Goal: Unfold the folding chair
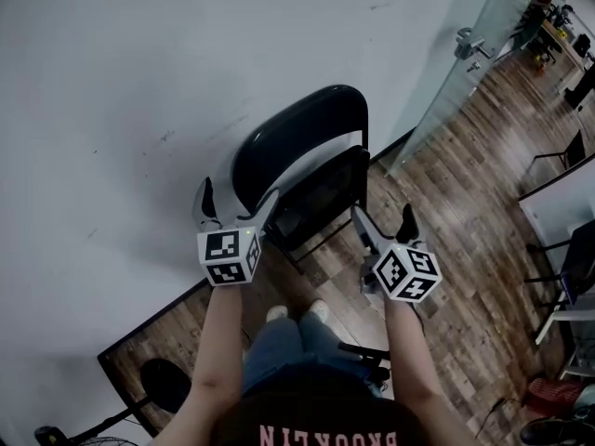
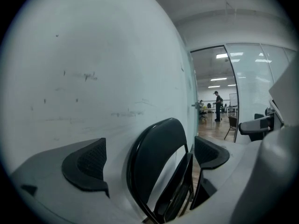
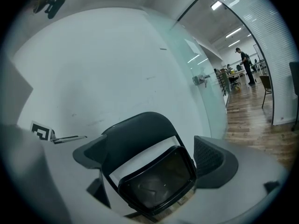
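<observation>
A black folding chair (image 1: 302,156) stands folded flat and leans against the white wall (image 1: 139,82). Its seat (image 1: 321,198) is tipped up against the backrest. My left gripper (image 1: 234,208) is open at the chair's left edge, beside the backrest. My right gripper (image 1: 384,225) is open just right of the seat and apart from it. In the left gripper view the chair (image 2: 156,162) shows edge-on between the wide pads (image 2: 88,164), untouched. In the right gripper view the seat underside (image 3: 156,181) faces me between the spread pads (image 3: 212,162).
A glass partition with a door handle (image 1: 468,43) runs off to the right of the chair. Wood floor (image 1: 465,203) lies below, with other chairs and a desk (image 1: 562,212) at the far right. A round black stand base (image 1: 165,385) sits at lower left. A person (image 2: 218,105) stands far off.
</observation>
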Tool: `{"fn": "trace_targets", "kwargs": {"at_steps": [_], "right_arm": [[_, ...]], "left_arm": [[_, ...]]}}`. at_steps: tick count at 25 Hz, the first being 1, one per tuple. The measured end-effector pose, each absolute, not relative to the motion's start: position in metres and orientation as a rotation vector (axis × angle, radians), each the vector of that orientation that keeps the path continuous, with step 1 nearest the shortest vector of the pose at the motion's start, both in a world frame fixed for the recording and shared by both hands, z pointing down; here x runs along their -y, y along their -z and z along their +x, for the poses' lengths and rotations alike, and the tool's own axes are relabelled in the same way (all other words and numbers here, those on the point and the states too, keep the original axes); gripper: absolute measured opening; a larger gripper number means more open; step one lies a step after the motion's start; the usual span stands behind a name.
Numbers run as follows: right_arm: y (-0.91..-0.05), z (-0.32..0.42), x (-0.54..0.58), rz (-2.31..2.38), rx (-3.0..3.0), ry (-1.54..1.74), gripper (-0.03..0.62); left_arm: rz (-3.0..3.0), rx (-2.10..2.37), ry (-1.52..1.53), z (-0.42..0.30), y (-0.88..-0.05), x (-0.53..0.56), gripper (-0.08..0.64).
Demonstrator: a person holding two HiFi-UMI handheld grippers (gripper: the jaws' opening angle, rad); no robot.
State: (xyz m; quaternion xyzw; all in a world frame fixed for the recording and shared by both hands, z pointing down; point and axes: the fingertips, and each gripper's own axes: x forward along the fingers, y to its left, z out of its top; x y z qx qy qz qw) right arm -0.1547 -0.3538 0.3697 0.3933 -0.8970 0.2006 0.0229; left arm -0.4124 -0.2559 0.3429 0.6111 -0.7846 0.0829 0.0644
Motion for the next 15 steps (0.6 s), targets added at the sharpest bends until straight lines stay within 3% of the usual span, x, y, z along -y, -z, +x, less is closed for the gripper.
{"fn": "trace_targets", "kwargs": {"at_steps": [10,15], "right_arm": [[-0.426,-0.196,0.358,1.080,2.748,-0.648,0.568],[-0.465,-0.227,0.372,1.016,2.708,-0.643,0.566]], "left_arm": [[1.814,2.143,-0.284,-0.433,-0.387,0.280,0.557],[1.819,2.079,-0.366,-0.440,-0.407,0.293,0.509]]}}
